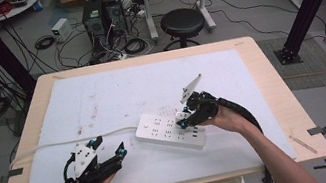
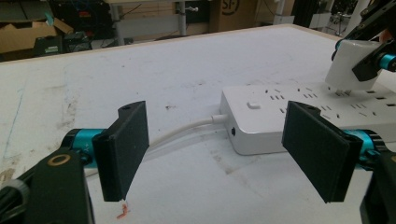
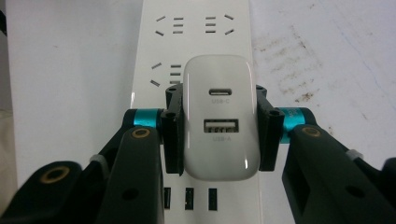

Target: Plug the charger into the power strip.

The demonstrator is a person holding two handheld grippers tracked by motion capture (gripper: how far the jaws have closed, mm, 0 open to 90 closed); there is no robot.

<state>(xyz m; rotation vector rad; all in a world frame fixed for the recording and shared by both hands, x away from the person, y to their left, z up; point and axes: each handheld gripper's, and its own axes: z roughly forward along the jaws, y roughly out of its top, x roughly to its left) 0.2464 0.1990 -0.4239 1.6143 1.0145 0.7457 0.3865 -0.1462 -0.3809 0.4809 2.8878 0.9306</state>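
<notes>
White charger [image 3: 220, 121] sits clamped in the right gripper [image 3: 219, 133] above the power strip [image 1: 170, 131]; the left gripper [image 2: 224, 154] rests nearby, jaws apart, holding nothing.

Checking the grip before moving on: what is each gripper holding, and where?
Right gripper clamps the white USB charger by its two sides; left gripper holds nothing.

The charger [image 3: 220, 122] sits on the power strip [image 1: 170, 130] (mid-table [image 1: 271, 82]).
</notes>
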